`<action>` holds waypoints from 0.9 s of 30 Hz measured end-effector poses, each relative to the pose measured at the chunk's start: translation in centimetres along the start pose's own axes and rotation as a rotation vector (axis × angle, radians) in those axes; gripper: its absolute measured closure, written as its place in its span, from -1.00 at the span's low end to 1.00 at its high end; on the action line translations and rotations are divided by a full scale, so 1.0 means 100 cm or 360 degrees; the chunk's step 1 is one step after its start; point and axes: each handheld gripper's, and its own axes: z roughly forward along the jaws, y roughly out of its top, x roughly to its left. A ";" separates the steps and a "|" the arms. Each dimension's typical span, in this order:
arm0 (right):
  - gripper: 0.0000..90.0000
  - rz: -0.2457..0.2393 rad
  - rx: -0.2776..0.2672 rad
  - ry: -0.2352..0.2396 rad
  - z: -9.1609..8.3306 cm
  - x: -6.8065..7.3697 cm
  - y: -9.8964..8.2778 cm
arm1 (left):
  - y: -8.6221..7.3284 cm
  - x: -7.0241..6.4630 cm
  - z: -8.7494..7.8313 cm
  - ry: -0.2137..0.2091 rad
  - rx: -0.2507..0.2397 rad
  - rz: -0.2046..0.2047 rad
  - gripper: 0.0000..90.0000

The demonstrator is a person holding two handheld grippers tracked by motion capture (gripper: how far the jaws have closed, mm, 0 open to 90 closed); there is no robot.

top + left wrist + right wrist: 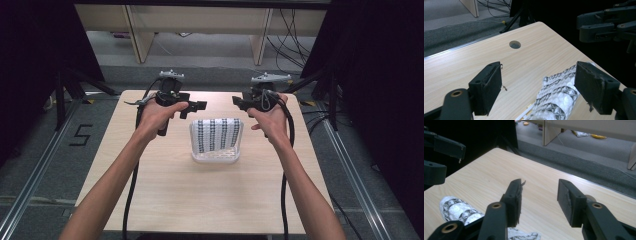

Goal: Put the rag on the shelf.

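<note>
A light wooden table (165,200) stands on a grey floor (30,165), with a round hole (514,44) near its far edge. A patterned black-and-white cloth (217,134) lies draped over a white tray (215,158) near the middle of the table, slightly toward the far edge. The left gripper (196,106) is held above the table left of the cloth, jaws spread wide and empty. The right gripper (239,102) hovers right of the cloth, jaws parted with nothing between them.
</note>
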 end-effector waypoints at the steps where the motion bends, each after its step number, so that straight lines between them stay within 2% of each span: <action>1: 0.15 0.0001 -0.0002 -0.0003 -0.001 0.000 0.000 | -0.001 -0.001 0.000 0.0006 0.0002 0.0010 -0.52; 5: -0.03 0.0012 -0.0009 0.0012 -0.006 0.001 -0.003 | -0.004 -0.004 -0.002 0.0004 0.0000 0.0020 -0.53; 6: -0.07 0.0020 -0.0013 0.0014 -0.006 0.002 -0.004 | -0.004 -0.004 -0.003 0.0008 0.0017 0.0046 -0.53; 7: -0.11 0.0031 0.0002 -0.0001 -0.008 0.003 -0.004 | -0.005 -0.006 -0.003 0.0007 0.0001 0.0035 -0.53; 8: -0.13 -0.0005 -0.0015 0.0018 -0.008 0.002 -0.005 | -0.006 -0.007 -0.004 0.0006 -0.0002 0.0046 -0.53; 10: -0.16 0.0032 -0.0024 0.0025 -0.010 0.003 -0.006 | -0.007 -0.009 -0.007 -0.0005 -0.0012 0.0047 -0.53; 12: -0.21 0.0034 -0.0020 0.0015 -0.012 0.003 -0.007 | -0.008 -0.010 -0.009 0.0002 -0.0014 0.0058 -0.53; 14: -0.22 0.0010 -0.0031 0.0006 -0.014 0.002 -0.007 | -0.010 -0.011 -0.012 0.0006 -0.0026 0.0061 -0.53; 15: -0.24 0.0037 -0.0016 -0.0012 -0.016 0.004 -0.007 | -0.011 -0.012 -0.013 0.0001 -0.0038 0.0058 -0.53; 17: -0.25 0.0003 -0.0019 -0.0009 -0.018 0.003 -0.008 | -0.014 -0.013 -0.017 -0.0010 -0.0047 0.0065 -0.53; 18: -0.27 0.0026 -0.0015 -0.0001 -0.020 0.004 -0.009 | -0.015 -0.014 -0.018 -0.0003 -0.0054 0.0067 -0.53; 19: -0.30 0.0005 -0.0021 -0.0002 -0.021 0.003 -0.009 | -0.017 -0.015 -0.020 -0.0005 -0.0053 0.0069 -0.53; 21: -0.31 0.0026 -0.0022 -0.0013 -0.023 0.005 -0.010 | -0.019 -0.015 -0.022 -0.0003 -0.0053 0.0077 -0.53; 23: -0.31 -0.0009 -0.0039 -0.0011 -0.026 0.005 -0.010 | -0.021 -0.016 -0.025 -0.0007 -0.0056 0.0081 -0.54; 25: -0.32 0.0006 -0.0034 -0.0004 -0.029 0.009 -0.010 | -0.024 -0.016 -0.028 -0.0017 -0.0067 0.0080 -0.54; 26: -0.32 -0.0029 -0.0048 0.0000 -0.029 0.008 -0.011 | -0.025 -0.017 -0.029 -0.0022 -0.0072 0.0080 -0.54; 27: -0.32 -0.0030 -0.0036 0.0014 -0.030 0.010 -0.012 | -0.027 -0.017 -0.030 -0.0027 -0.0068 0.0085 -0.54</action>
